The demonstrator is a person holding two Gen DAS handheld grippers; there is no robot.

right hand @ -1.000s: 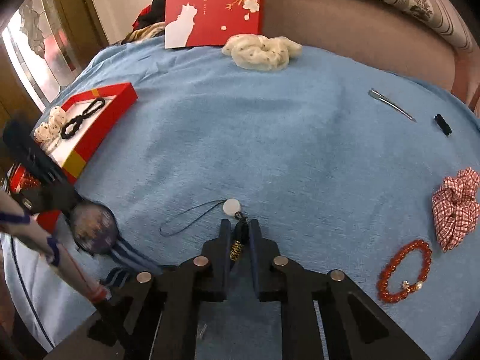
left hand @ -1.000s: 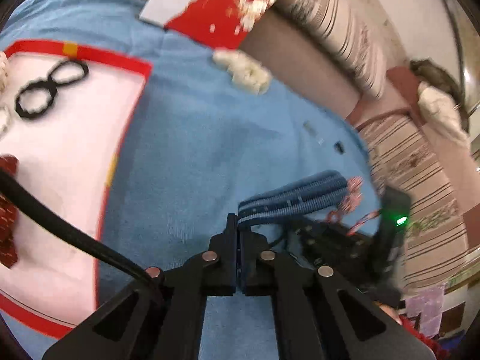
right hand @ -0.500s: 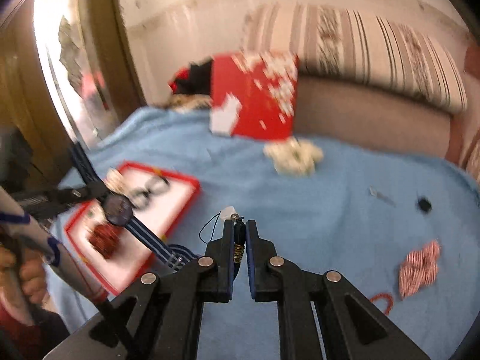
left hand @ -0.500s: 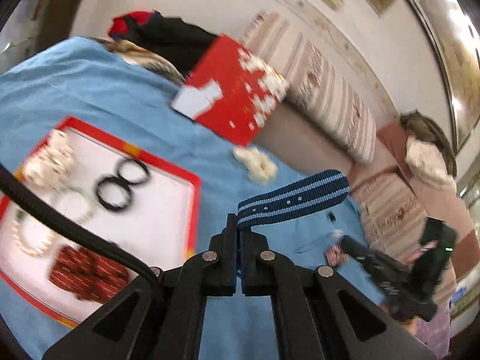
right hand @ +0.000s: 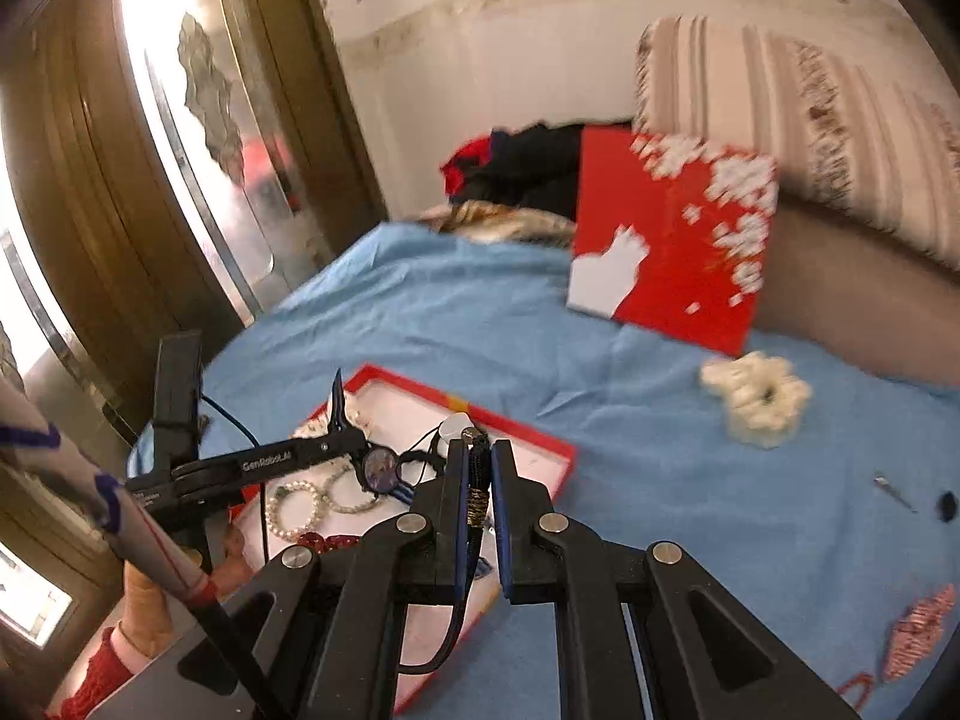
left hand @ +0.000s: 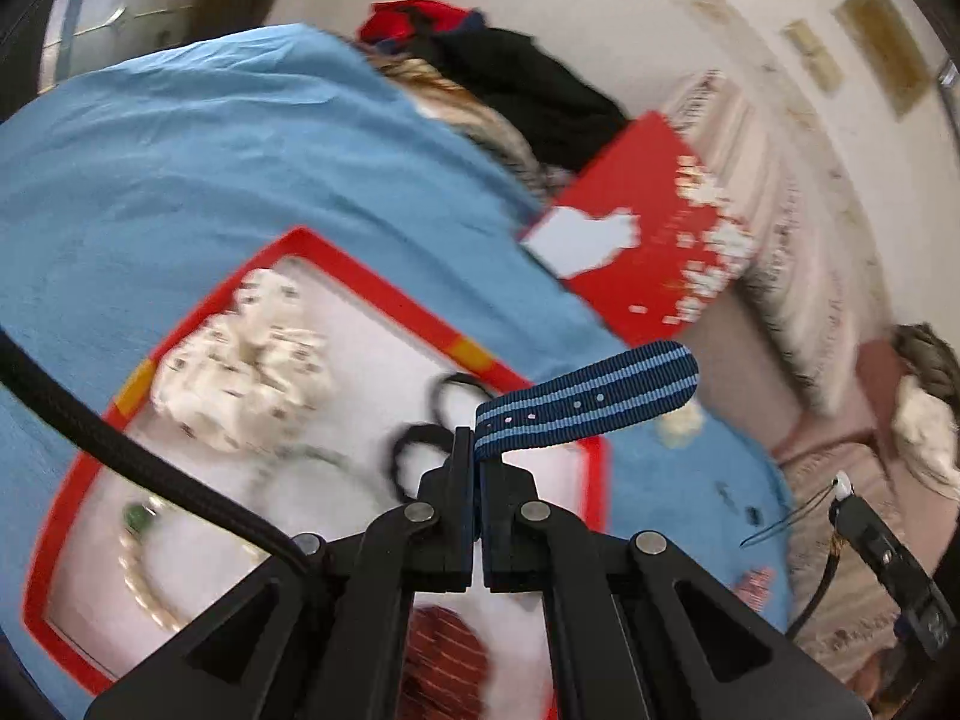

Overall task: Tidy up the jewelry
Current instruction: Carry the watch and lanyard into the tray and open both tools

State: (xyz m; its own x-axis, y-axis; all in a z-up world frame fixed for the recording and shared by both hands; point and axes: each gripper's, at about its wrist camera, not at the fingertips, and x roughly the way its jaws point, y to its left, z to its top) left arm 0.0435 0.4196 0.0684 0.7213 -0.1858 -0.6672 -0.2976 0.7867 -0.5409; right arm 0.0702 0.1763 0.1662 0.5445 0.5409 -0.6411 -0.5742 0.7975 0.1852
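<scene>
My left gripper is shut on a watch by its blue striped strap and holds it above the red-rimmed jewelry tray. In the right wrist view the watch face hangs over the tray. My right gripper is shut on a dark cord pendant with a white bead, lifted just over the tray's near corner. The tray holds a white scrunchie, black hair ties, a pearl bracelet and a red scrunchie.
A red lid leans against the striped sofa back. On the blue cloth lie a cream scrunchie, a hair clip, a small black piece and a red checked scrunchie. Clothes are piled behind.
Both grippers have lifted their items off the cloth and swung left to above the tray. The watch and pendant stay held.
</scene>
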